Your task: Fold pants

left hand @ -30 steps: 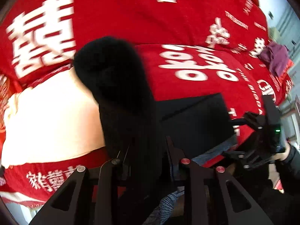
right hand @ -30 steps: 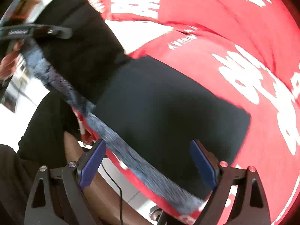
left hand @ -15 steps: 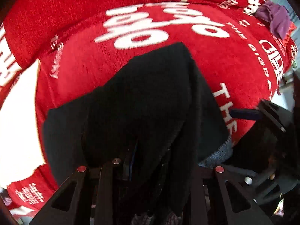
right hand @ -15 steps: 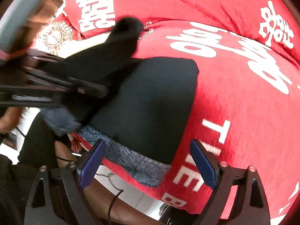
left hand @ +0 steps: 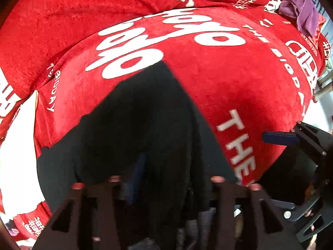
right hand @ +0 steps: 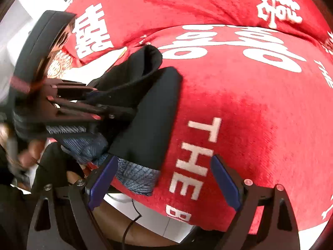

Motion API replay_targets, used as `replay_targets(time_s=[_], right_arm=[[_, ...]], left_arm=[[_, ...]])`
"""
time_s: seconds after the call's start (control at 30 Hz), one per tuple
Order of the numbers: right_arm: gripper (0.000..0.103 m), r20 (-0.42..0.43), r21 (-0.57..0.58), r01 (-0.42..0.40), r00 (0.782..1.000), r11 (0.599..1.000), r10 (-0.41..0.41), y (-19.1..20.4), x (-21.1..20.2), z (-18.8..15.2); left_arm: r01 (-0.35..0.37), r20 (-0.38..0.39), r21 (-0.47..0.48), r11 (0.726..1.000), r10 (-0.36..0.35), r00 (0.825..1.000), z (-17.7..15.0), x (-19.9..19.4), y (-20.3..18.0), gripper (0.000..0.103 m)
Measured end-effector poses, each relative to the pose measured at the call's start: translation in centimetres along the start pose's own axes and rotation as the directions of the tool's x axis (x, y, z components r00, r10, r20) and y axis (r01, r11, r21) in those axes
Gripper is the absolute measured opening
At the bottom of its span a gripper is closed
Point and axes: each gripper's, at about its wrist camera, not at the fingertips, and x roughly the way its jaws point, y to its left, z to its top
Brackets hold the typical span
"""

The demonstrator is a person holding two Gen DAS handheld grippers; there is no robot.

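Black pants [left hand: 145, 114] with a grey-blue ribbed waistband [right hand: 135, 177] lie partly folded on a red blanket [left hand: 239, 79] near its front edge. My left gripper [left hand: 162, 166] is shut on a fold of the black cloth and holds it low over the lower layer; the cloth hides its fingertips. In the right wrist view it [right hand: 108, 104] comes in from the left with the fold [right hand: 143, 66] draped over it. My right gripper [right hand: 164, 179] is open and empty, its blue pads astride the waistband corner, and it shows at the right edge of the left wrist view [left hand: 281, 137].
The red blanket carries large white lettering [right hand: 197, 158]. A purple cloth [left hand: 299, 12] lies at the blanket's far right. A white patch [left hand: 18, 150] shows at the left. The blanket's front edge drops to a pale floor with a thin cable [right hand: 133, 218].
My left gripper carried the raised pant leg over to the right and down onto the folded part. My right gripper swung right and stayed open.
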Motion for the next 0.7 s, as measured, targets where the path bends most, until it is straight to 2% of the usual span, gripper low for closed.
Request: replay_targets(time_s=[0.03,0.13,0.17,0.23,0.3,0.37,0.4,0.47,0.5,0.57,0.63,0.67,0.7], right_arm=[[0.093,0.009,0.005,0.001,1.000,1.000,-0.001,-0.1,-0.5,-0.2],[0.093,0.031,0.008,-0.006,1.000,1.000,0.006,-0.2,-1.7,-0.5],[0.093,0.039,0.013,-0.009,0.999,1.000,0.008,-0.4,-2.1,-0.5],[0.093,0.057,0.032,-0.017,0.998,0.999,0.015,-0.6,-2.9,-0.2],[0.093,0.082,0.044,-0.039,0.996,0.998,0.035,-0.5,-3.7,0.2],[0.093,0.119,0.032,-0.074,0.990,0.997,0.069,0.4,-4.7,0.7],[0.093,0.156,0.000,-0.103,0.982,0.995,0.101,1.5,-5.6,0.9],[0.093,0.214,-0.078,-0.180,0.958,0.981,0.193,3.4,-6.8,0.9],[0.095,0.225,-0.138,-0.263,0.930,0.955,0.289,5.1,-7.2,0.9],[0.099,0.180,-0.194,-0.373,0.896,0.907,0.406,7.2,-6.6,0.8],[0.099,0.085,-0.218,-0.457,0.871,0.862,0.483,9.4,-4.3,0.5],[0.099,0.042,-0.213,-0.465,0.874,0.859,0.484,10.0,-2.9,0.4],[0.099,-0.007,-0.194,-0.427,0.901,0.883,0.434,10.2,-0.6,0.2]], left_arm=[[0.043,0.006,-0.006,0.999,-0.042,0.999,-0.1,-0.5,-0.2,0.073],[0.154,0.042,0.007,0.988,-0.154,0.987,-0.7,-3.3,-0.5,0.073],[0.213,0.066,-0.003,0.977,-0.213,0.975,-1.0,-4.8,-0.1,0.073],[0.256,0.127,-0.017,0.967,-0.252,0.959,-1.4,-7.1,0.8,0.075],[0.216,0.178,-0.046,0.975,-0.205,0.962,-2.2,-8.6,2.5,0.087],[0.170,0.202,-0.093,0.981,-0.149,0.968,-3.5,-9.3,4.6,0.087],[0.183,0.210,-0.120,0.976,-0.155,0.965,-4.4,-9.4,5.9,0.087],[0.209,0.212,-0.170,0.963,-0.171,0.962,-6.0,-8.8,8.3,0.087],[0.191,0.207,-0.200,0.961,-0.149,0.967,-6.7,-8.3,9.4,0.087],[0.118,0.160,-0.277,0.954,-0.076,0.984,-7.9,-6.4,11.5,0.087],[0.112,0.128,-0.336,0.935,-0.073,0.989,-8.8,-5.1,13.0,0.087],[0.132,0.119,-0.364,0.922,-0.094,0.988,-9.2,-4.5,13.5,0.087],[0.148,0.114,-0.383,0.912,-0.112,0.987,-9.4,-4.1,13.7,0.087]])
